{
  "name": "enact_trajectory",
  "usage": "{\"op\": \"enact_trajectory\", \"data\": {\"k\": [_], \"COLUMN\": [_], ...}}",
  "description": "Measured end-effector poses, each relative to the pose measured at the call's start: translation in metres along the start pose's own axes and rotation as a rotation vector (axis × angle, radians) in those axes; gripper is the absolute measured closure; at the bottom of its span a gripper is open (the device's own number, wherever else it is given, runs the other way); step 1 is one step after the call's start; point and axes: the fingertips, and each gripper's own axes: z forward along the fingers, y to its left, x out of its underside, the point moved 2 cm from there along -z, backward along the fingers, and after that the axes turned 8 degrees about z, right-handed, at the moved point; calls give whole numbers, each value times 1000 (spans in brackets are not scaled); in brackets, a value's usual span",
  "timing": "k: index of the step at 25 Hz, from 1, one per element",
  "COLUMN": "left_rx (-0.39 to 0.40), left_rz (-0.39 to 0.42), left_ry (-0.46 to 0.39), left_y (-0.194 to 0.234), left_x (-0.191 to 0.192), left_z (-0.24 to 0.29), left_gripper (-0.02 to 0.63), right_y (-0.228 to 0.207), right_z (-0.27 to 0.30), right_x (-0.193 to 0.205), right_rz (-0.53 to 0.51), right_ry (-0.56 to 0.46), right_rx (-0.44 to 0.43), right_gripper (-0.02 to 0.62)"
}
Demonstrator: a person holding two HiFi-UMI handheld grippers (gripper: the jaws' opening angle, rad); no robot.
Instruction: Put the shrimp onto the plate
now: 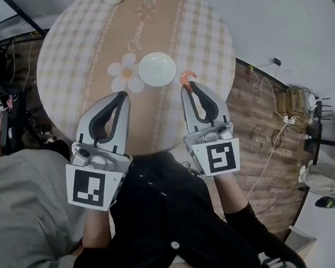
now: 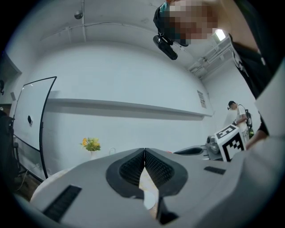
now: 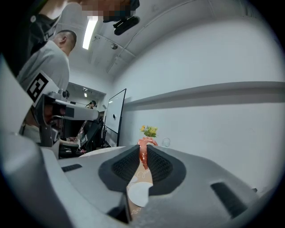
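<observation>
One shrimp (image 1: pixel 186 76): pinched in right gripper (image 1: pixel 189 88), just beside plate (image 1: pixel 157 69)
Left gripper (image 1: pixel 122 95): squeezed tight, empty, near plate

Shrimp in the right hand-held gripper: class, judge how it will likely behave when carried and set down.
Probably light: the shrimp is held by a narrow pinch alone. Its end curls past the tips without drooping, so likely fairly stiff. The glossy shell may be slippery.
</observation>
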Motion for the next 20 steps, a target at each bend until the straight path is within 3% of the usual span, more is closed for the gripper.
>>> {"op": "enact_trajectory", "data": {"k": [11,20], "left_rx": [-24,-55], "left_rz": [-8,-18], "left_ry": [16,38], "left_y": [-2,0], "left_x": [2,7], "left_z": [15,18], "left_gripper": [601,601], "right_y": [-15,-25], "right_z": [11,36], "right_x": [12,48], "right_rz": [3,-5], "right_ry": [30,103], "right_rx": [-29,-64], "right_gripper": [555,555]}}
